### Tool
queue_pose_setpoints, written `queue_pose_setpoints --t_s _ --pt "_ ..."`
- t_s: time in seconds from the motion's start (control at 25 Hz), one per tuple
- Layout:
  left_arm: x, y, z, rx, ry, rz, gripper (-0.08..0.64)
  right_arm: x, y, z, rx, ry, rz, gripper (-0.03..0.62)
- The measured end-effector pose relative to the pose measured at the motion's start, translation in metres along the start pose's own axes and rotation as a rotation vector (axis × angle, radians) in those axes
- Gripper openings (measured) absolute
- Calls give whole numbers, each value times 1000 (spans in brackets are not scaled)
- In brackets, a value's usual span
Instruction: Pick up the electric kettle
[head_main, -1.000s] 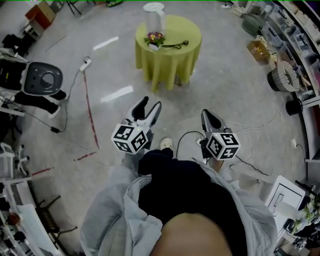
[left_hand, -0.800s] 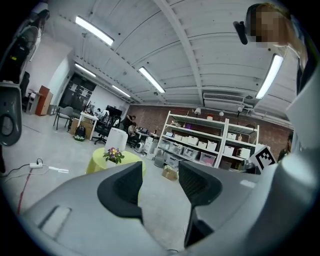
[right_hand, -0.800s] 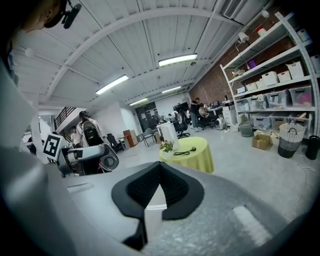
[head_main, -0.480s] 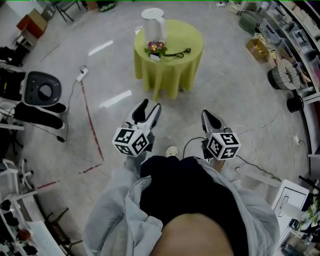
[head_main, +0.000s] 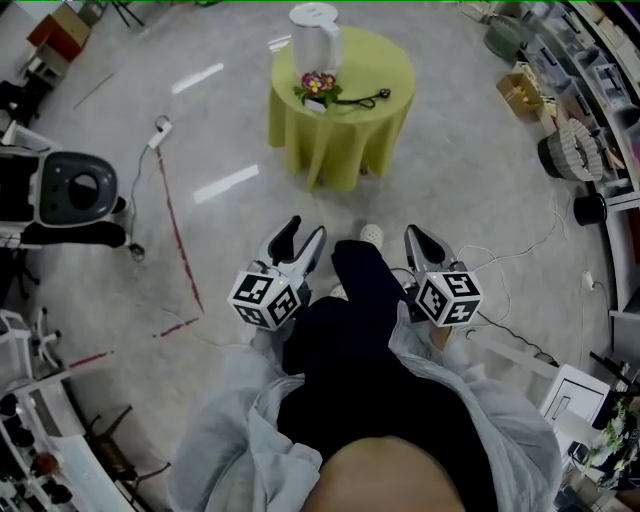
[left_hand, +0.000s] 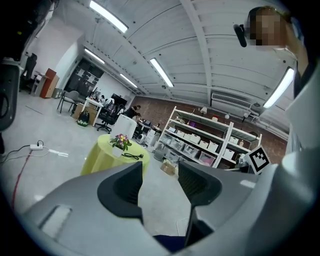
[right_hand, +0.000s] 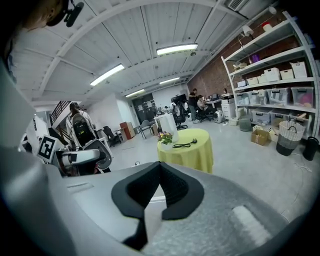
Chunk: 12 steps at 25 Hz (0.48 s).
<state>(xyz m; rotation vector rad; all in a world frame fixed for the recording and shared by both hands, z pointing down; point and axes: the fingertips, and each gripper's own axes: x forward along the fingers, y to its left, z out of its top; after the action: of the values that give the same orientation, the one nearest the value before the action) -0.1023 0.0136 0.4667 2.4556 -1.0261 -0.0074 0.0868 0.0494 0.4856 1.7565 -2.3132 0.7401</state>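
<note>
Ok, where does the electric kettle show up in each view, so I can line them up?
Head view: electric kettle at top centre, on the table's far edge.
Left gripper view: electric kettle small, left of centre at mid-height, behind the flowers.
Right gripper view: electric kettle near the centre, behind the flowers.
Shared landmark: the yellow-green table it stands on.
</note>
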Motion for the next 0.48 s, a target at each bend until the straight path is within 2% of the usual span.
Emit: queue_pose_setpoints --t_s 0.24,0.48 --pt "7 24 -18 -16 35 36 225 25 -13 -11 32 8 -4 2" --pt "56 31 4 13 28 30 225 46 -39 6 49 12 16 2"
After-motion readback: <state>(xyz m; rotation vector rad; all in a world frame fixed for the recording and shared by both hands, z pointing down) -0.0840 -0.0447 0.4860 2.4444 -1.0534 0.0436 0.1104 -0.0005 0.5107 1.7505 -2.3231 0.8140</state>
